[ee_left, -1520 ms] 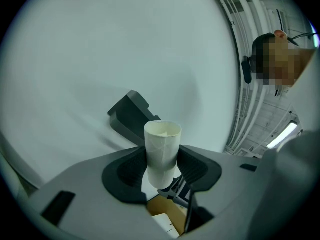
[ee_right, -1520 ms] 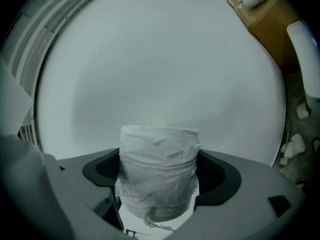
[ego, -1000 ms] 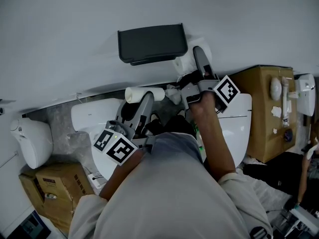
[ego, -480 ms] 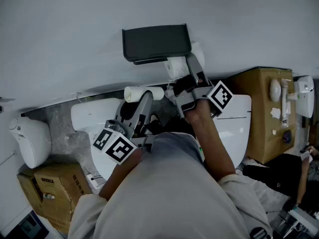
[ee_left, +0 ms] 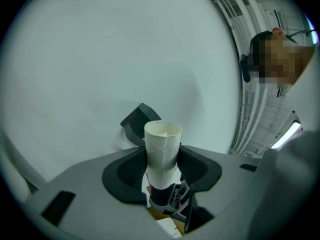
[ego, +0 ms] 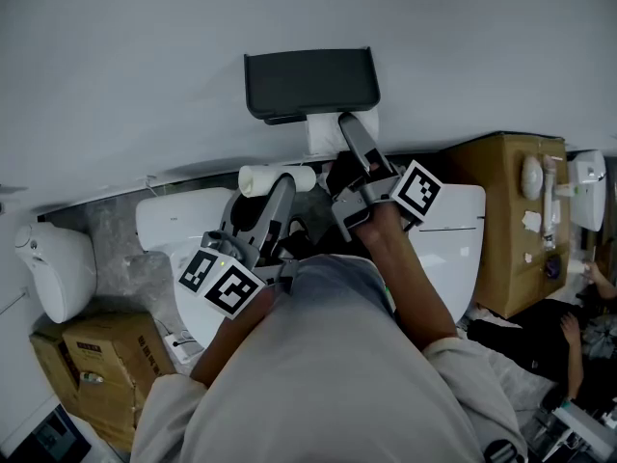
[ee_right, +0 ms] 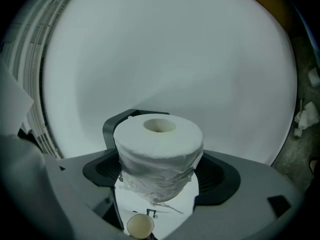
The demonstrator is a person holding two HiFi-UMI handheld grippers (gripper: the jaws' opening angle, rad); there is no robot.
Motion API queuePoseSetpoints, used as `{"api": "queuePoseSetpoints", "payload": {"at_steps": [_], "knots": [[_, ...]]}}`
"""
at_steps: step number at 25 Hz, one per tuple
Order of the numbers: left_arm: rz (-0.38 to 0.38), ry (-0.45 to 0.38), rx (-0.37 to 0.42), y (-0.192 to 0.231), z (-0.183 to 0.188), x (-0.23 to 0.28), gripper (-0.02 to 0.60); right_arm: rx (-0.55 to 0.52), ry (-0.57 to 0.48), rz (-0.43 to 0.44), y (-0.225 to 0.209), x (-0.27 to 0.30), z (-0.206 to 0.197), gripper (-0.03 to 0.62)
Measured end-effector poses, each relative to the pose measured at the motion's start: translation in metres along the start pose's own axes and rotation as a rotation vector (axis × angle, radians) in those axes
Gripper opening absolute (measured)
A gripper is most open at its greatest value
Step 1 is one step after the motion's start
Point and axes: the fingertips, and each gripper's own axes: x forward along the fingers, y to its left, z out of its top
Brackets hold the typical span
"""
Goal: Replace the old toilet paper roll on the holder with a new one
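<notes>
2 rolls are in play in the head view. The right gripper (ego: 344,129) is clamped on the new toilet paper roll (ego: 321,135) and holds it just under the black holder (ego: 308,81) on the far wall. Whether the roll touches the holder's lower edge cannot be told from this view. The left gripper (ego: 281,187) grips the old roll (ego: 262,180), little more than a tube, to the left of the holder and nearer, above the toilet (ego: 159,224).

From the left gripper view, the jaws pinch the old roll across its middle, and 1 corner of the holder shows behind it. This hand is best parked where it is, clear of the holder.

From the right gripper view, both pads press into the new roll's soft sides. Its core hole is open and unobstructed, and the holder's edge peeks out behind it on the left. The bar that takes the roll shows in no view. The sensible way is probably to find the bar first and line the core hole up with it. The roll can then slide on slowly, with a squeeze light enough not to flatten the core.
</notes>
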Motion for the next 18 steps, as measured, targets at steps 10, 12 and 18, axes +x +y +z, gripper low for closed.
{"api": "queuePoseSetpoints", "payload": {"at_steps": [10, 12, 18], "knots": [[0.025, -0.022, -0.016, 0.012, 0.007, -0.007, 0.179, 0.016, 0.069, 0.018, -0.001, 0.018, -0.025, 0.448], [0.032, -0.029, -0.018, 0.014, 0.009, -0.01, 0.179, 0.016, 0.083, 0.022, 0.001, 0.02, -0.03, 0.448], [0.049, -0.048, -0.014, 0.018, 0.016, -0.023, 0.179, 0.023, 0.11, 0.033, 0.004, 0.027, -0.043, 0.448]]}}
